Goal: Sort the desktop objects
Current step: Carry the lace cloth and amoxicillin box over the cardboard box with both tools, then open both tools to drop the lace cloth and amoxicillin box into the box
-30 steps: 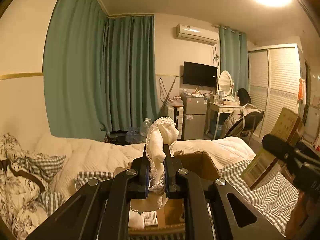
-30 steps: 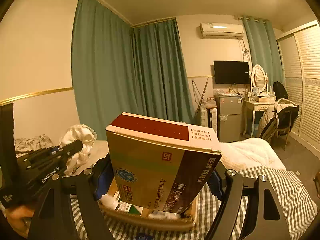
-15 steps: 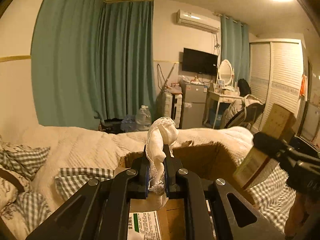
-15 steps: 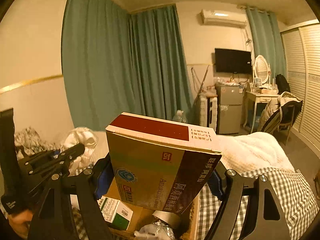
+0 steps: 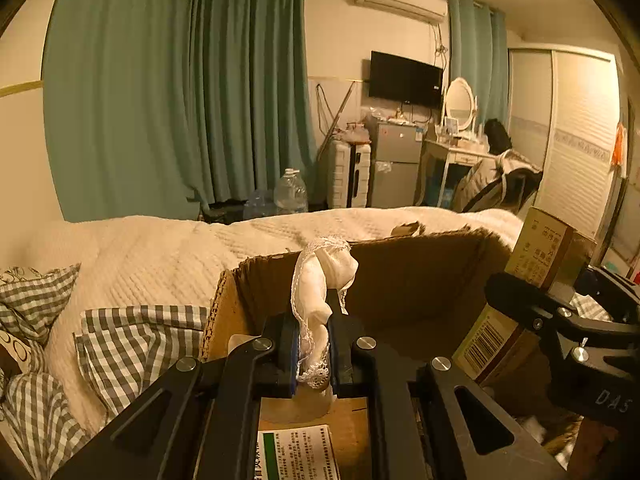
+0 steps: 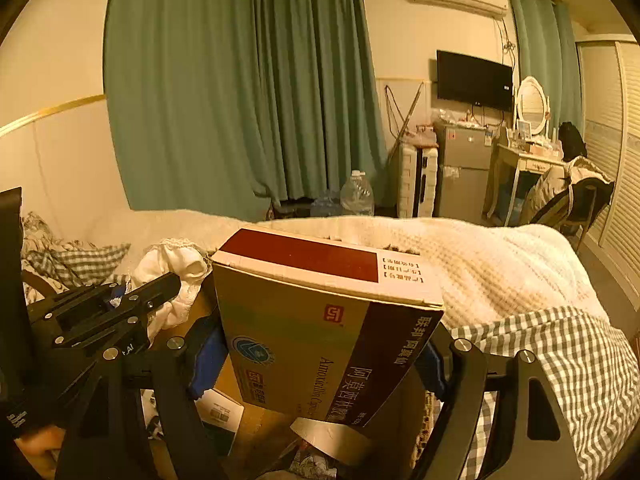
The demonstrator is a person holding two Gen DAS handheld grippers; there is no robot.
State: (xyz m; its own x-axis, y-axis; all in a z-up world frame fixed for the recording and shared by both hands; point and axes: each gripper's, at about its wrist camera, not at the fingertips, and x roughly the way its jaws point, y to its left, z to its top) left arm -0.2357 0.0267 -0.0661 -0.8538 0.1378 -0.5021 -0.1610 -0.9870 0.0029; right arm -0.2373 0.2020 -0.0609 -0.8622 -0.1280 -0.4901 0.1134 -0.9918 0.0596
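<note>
Nearer now, cardboard box on bed

In our left gripper we pinch a white lace-edged cloth above the open cardboard box on the bed, while our right gripper beside it clamps a medicine carton over the box's right side

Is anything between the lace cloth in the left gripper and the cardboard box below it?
Nothing visible. The left gripper holds the lace cloth over the open cardboard box; the right gripper's medicine box is off to one side.
</note>
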